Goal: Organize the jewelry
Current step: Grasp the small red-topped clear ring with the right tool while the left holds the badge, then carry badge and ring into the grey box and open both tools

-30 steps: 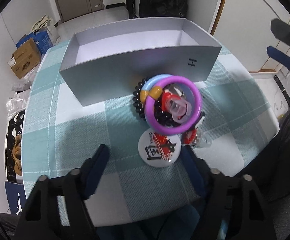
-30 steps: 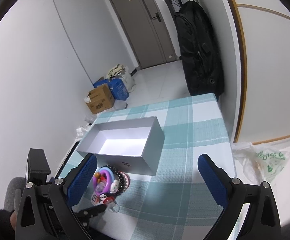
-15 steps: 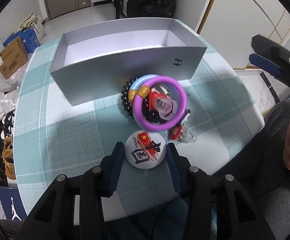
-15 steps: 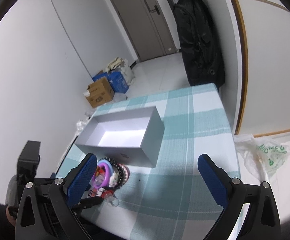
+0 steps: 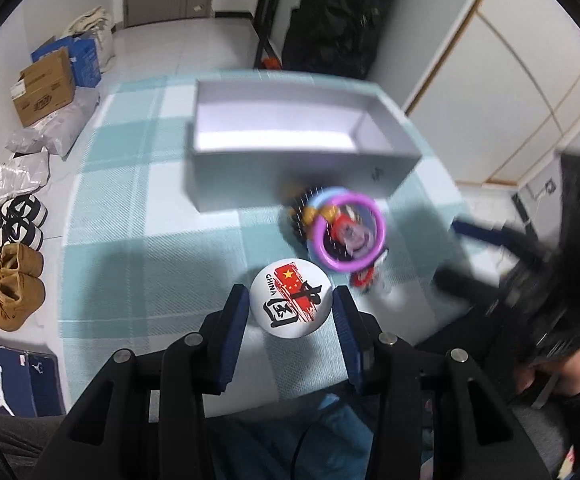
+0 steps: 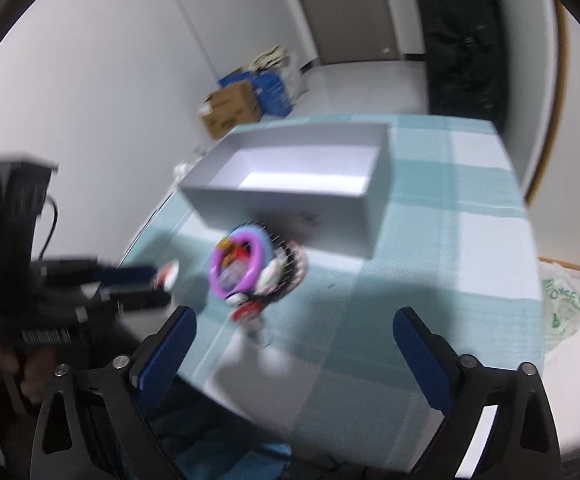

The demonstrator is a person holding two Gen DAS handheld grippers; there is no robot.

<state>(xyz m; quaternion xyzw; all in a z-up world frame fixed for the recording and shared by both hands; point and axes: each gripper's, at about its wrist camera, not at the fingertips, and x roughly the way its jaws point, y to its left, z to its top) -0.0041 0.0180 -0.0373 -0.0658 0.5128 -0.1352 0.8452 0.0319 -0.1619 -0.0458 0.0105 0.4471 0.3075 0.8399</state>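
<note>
A white round badge (image 5: 291,304) with a red flag print sits between the blue pads of my left gripper (image 5: 290,296), which is shut on it and holds it above the checked tablecloth. Just beyond lies a heap of jewelry: a purple bangle (image 5: 347,238) on black beads and red pieces, also seen in the right wrist view as a blurred heap (image 6: 258,276). Behind it stands an open grey box (image 5: 274,178), empty inside (image 6: 290,208). My right gripper (image 6: 294,316) hovers near the heap, its jaws wide and closing, with nothing between them.
The table's near edge runs just below both grippers. On the floor to the left are cardboard boxes (image 5: 44,86), plastic bags and shoes (image 5: 16,288). A black bag (image 5: 337,12) hangs behind the table. A plastic bag (image 6: 565,308) lies at the right.
My left gripper closed on the badge and lifted it off the cloth. My right gripper dropped and swung in toward the jewelry heap, which now looks closer.
</note>
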